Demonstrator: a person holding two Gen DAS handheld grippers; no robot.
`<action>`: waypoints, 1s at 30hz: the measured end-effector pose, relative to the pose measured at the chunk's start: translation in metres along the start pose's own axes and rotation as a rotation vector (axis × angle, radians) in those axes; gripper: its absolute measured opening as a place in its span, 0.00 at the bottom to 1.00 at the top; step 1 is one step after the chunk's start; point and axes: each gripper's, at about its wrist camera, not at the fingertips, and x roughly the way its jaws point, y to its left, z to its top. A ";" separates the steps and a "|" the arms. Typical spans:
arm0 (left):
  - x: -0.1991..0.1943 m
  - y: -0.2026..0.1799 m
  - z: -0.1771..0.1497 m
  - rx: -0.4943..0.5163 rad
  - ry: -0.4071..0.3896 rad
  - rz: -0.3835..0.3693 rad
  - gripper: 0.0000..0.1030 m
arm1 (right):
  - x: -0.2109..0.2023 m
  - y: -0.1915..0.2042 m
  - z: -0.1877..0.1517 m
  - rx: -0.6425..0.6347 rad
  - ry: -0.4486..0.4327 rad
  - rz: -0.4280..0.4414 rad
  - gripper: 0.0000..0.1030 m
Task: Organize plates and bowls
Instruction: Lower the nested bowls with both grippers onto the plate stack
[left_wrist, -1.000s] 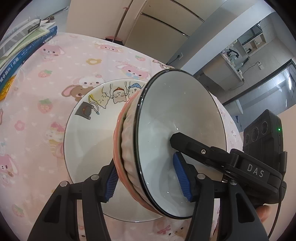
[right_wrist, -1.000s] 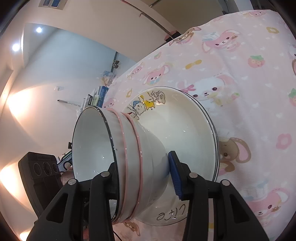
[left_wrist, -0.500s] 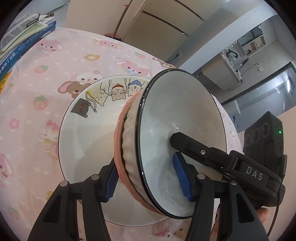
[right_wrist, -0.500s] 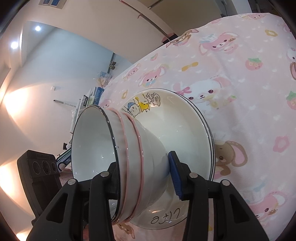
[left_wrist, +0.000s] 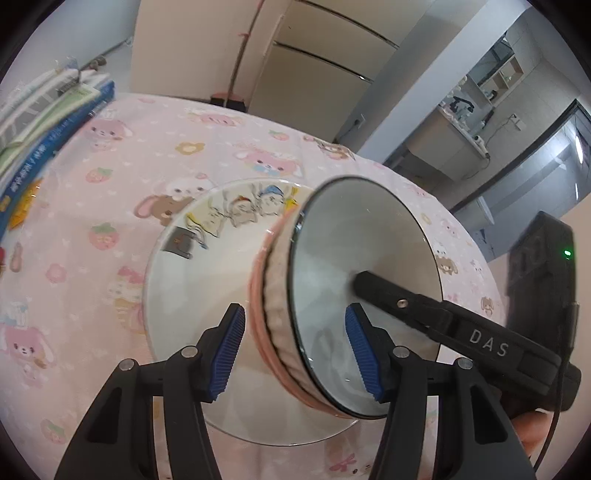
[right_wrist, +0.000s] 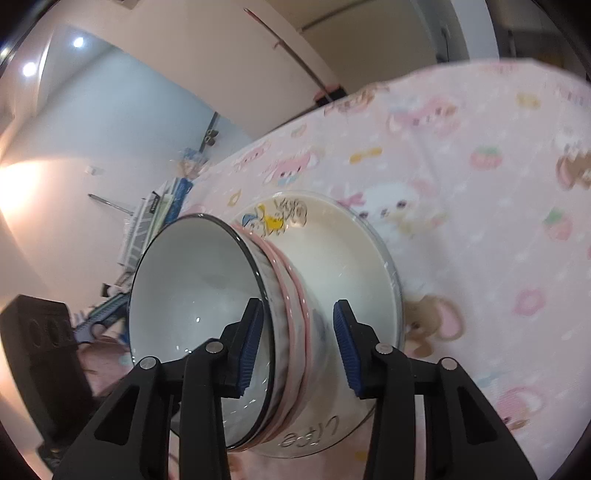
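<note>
A stack of nested bowls (left_wrist: 280, 325), white with a dark rim on top and pink-rimmed ones below, sits in a white cartoon-printed plate (left_wrist: 192, 280) on the pink tablecloth. My left gripper (left_wrist: 295, 347) is open, its blue pads spread either side of the stack's rim without touching. My right gripper (right_wrist: 297, 347) is open too, straddling the same bowl stack (right_wrist: 280, 317) over the plate (right_wrist: 354, 258). The right gripper's finger (left_wrist: 406, 306) reaches into the top bowl in the left wrist view.
A pile of books (left_wrist: 40, 122) lies at the table's far left edge and shows in the right wrist view (right_wrist: 155, 218) as well. The table edge runs behind the plate, with cabinets (left_wrist: 314, 62) beyond. Pink cloth (right_wrist: 498, 221) spreads to the right.
Both grippers have opened and let go of the bowl stack, which now rests in the plate. Both have drawn back slightly.
</note>
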 end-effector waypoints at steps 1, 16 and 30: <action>-0.003 0.000 0.000 0.006 -0.012 0.016 0.57 | -0.003 0.003 0.000 -0.018 -0.016 -0.015 0.39; -0.074 -0.035 -0.016 0.135 -0.232 0.043 0.57 | -0.036 0.027 -0.016 -0.198 -0.119 -0.160 0.39; -0.143 -0.077 -0.052 0.305 -0.549 0.010 0.58 | -0.115 0.053 -0.050 -0.394 -0.342 -0.154 0.39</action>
